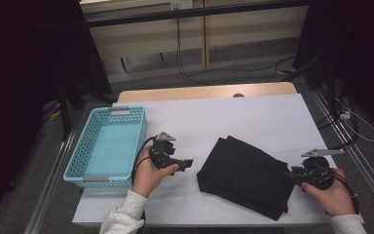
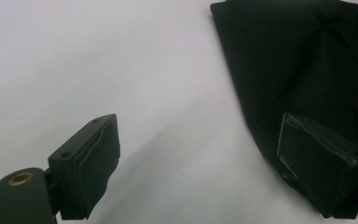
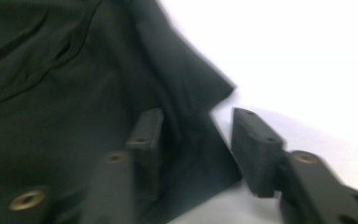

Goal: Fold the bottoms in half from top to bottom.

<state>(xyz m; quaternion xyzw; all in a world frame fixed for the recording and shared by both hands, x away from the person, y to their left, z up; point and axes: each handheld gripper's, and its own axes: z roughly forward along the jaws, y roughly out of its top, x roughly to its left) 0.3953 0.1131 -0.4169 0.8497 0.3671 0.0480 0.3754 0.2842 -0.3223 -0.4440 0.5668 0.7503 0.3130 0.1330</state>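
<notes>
A folded black cloth (image 1: 243, 175) lies on the white table cover, right of centre near the front edge. My left gripper (image 1: 187, 164) hovers just left of it, pointing toward it. In the left gripper view that gripper (image 2: 200, 163) is open wide with bare white table between the jaws, and the cloth (image 2: 284, 56) reaches behind the right jaw. My right gripper (image 1: 292, 174) is at the cloth's right edge. In the right gripper view it (image 3: 198, 140) stands open, with a corner of the cloth (image 3: 74, 93) lying between the pads and neither pad pressing on it.
A light blue plastic basket (image 1: 78, 146) sits at the table's left side, just left of my left hand. The white cover (image 1: 224, 117) stretches behind the cloth. Cables run over the floor beyond the table.
</notes>
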